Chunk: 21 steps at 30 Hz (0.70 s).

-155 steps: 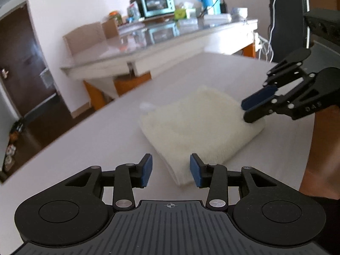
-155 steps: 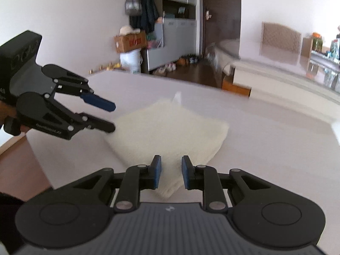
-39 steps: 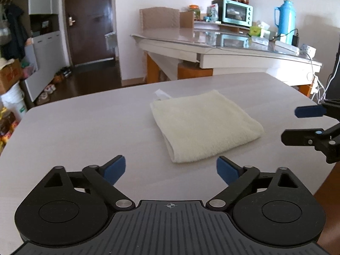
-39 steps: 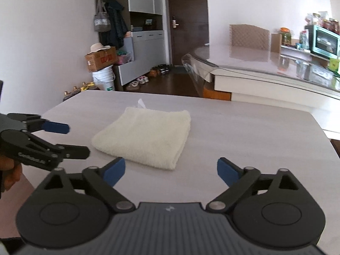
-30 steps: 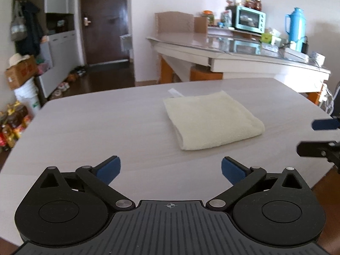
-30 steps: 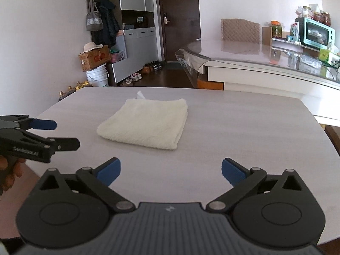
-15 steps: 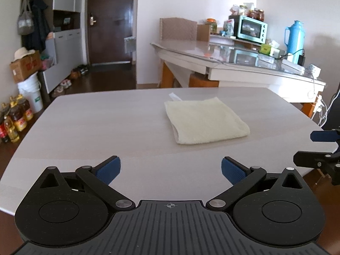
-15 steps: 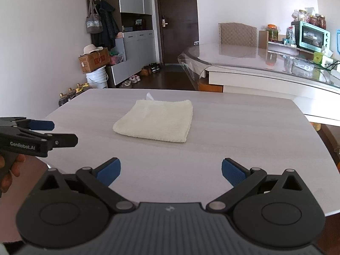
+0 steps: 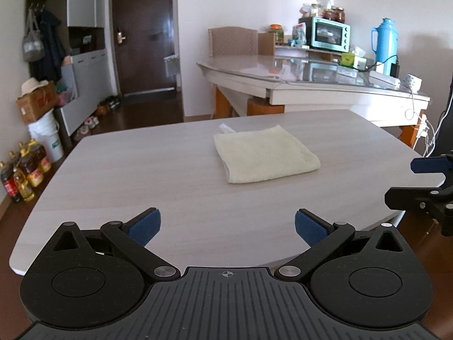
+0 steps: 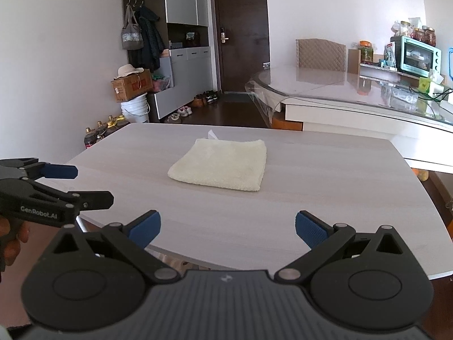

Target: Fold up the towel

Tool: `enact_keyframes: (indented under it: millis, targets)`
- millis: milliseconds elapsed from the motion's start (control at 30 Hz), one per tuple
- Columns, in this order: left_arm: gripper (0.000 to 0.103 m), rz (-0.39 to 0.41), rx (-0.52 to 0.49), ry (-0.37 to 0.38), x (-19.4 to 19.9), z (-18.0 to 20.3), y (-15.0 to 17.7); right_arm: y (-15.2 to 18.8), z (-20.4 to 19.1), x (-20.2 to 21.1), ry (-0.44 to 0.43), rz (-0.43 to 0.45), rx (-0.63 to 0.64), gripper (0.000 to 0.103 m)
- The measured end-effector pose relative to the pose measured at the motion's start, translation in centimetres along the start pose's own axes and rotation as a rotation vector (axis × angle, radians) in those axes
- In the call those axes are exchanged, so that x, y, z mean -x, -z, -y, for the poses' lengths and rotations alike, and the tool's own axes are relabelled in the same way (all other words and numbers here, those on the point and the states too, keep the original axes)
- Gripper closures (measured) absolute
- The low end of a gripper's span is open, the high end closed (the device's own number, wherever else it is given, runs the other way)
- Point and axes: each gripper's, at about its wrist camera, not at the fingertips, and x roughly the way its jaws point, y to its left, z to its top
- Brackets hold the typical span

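1. The towel (image 9: 264, 153) lies folded into a neat, thick rectangle on the worktop (image 9: 141, 175), towards the far edge and roughly midway between the left and right edges. A small white tag pokes out at its far corner.

2. The left gripper (image 9: 228, 223) hangs at the near edge of the worktop, well apart from the towel. Its fingers (image 9: 144, 225) are spread wide and hold nothing.

3. The right gripper (image 10: 228, 223) is just as wide open and just as empty, hanging off the near right corner of the worktop. Each gripper shows in the other's view, side by side.

4. To my eye the folding looks done: the layers sit stacked and the edges line up fairly well.

5. The step in hand seems to be a clean retreat, so do it gently. Keep both sets of fingers open and high, clear of the cloth, so nothing snags a layer.

6. If another fold is wanted, pinch both near corners together and carry them over evenly.
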Motion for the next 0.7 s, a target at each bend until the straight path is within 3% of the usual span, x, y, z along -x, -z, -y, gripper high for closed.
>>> enact_keyframes:
  millis: [700]
  targets:
    - [0.0, -0.023, 0.013, -0.002, -0.7, 0.94, 0.25, 0.66, 0.57, 0.33, 0.019, 0.0, -0.013, 0.0]
